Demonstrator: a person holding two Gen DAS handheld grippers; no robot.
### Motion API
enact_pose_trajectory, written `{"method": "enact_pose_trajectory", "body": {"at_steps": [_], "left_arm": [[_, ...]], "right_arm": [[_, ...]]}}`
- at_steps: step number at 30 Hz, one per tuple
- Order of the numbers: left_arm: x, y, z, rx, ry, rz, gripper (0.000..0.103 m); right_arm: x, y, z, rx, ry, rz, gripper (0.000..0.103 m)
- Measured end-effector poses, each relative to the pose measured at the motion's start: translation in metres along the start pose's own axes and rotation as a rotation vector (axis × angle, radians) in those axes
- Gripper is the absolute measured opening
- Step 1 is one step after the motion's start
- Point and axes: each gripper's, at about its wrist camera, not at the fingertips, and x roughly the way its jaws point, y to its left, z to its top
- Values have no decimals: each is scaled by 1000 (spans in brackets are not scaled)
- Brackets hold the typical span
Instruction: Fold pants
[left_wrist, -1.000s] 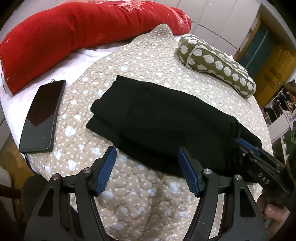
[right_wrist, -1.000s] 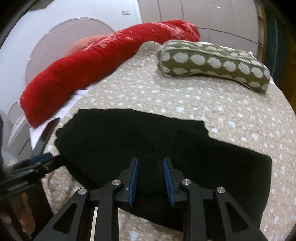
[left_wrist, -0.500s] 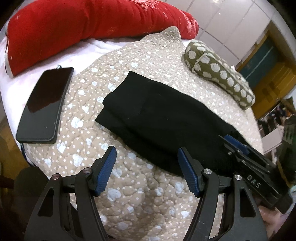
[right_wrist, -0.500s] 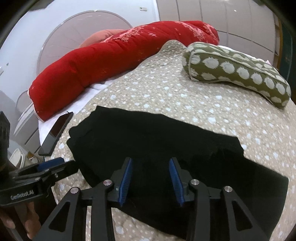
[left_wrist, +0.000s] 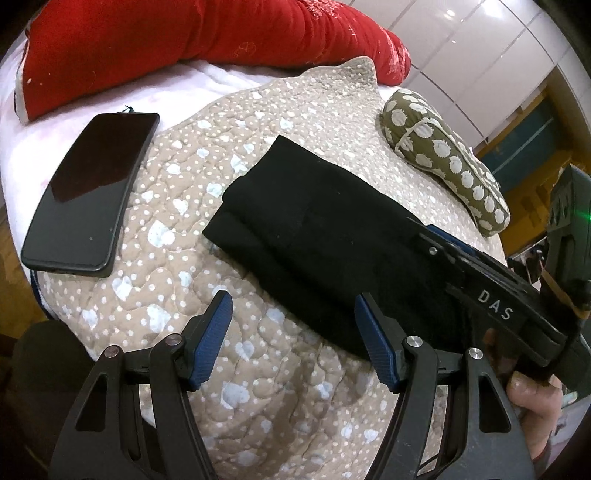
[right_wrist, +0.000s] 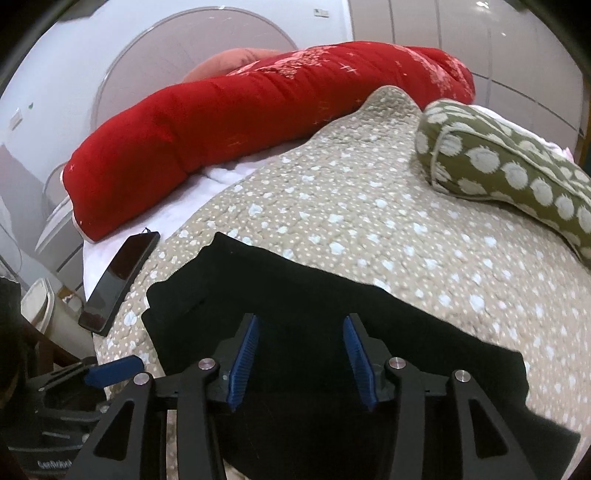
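Your right gripper (right_wrist: 301, 354) has let go: its jaws, nearly together a second ago, now stand apart over the black pants (left_wrist: 325, 236). Your left gripper (left_wrist: 293, 339) stays wide apart and holds nothing, now over bare quilt (left_wrist: 229, 369), with the pants at its 1 o'clock. The pants lie folded flat on the quilt, the phone (left_wrist: 88, 192) at their 9 o'clock, the green dotted pillow (right_wrist: 509, 166) at 2.
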Motion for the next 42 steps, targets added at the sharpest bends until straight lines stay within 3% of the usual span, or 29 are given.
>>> {"method": "enact_pose_trajectory", "body": {"at_steps": [11,16,22,27,34,35,39,42], "left_arm": [[12,-1,5,-30,-11,2,74],[17,0,7,-50,-7,-11,77],[21,0,8,-67,-23,-37,87],[26,0,10,-76,-32,-47,87],[31,-1,13,-81,-36,-45,87],[31,-1,13,-80,-36,-41,87],[33,-2,13,-64,-42,-36,87],[33,-2,13,-56,-46,-35,86]], "right_arm": [[21,0,19,-29,6,45,48],[41,8,35,-97,40,102,49],[61,20,50,-184,85,170,52],[92,30,56,-242,152,180,54],[112,25,57,-196,171,243,56],[112,25,58,-192,165,248,55],[108,27,57,-179,123,223,34],[101,26,54,-154,94,230,26]]}}
